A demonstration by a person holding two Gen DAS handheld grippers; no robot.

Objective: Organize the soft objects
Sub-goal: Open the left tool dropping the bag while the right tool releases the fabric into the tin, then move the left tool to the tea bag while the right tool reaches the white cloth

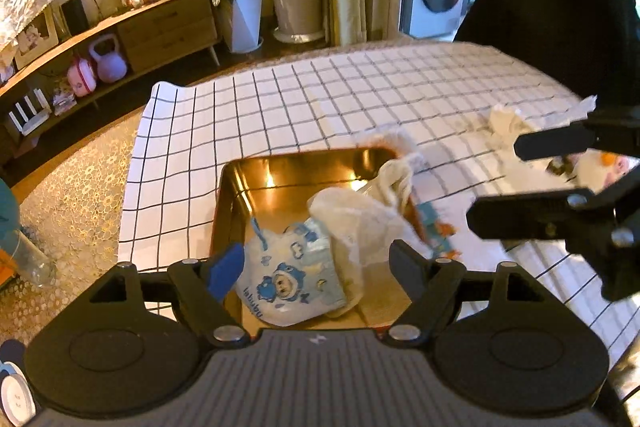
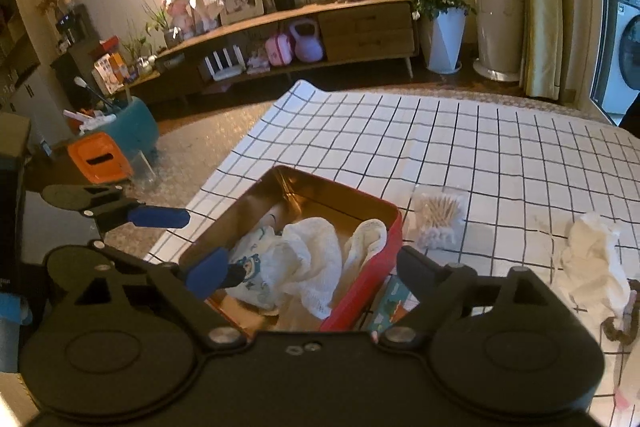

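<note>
Left gripper (image 1: 316, 267) hung over the red tin (image 2: 360, 291), fingers spread wide, holding nothing. Right gripper (image 2: 312, 273) likewise gaped wide and held nothing, poised at the tin's near edge. Inside the tin lay a blue cartoon-print diaper (image 1: 288, 279) at 6 o'clock, with a white cloth (image 1: 356, 223) draped over it toward 3 o'clock. On the checked sheet (image 2: 460, 147), a pack of cotton swabs (image 2: 438, 223) sat just beside the tin at 2 o'clock; crumpled tissue (image 2: 592, 259) lay at 3 o'clock.
</note>
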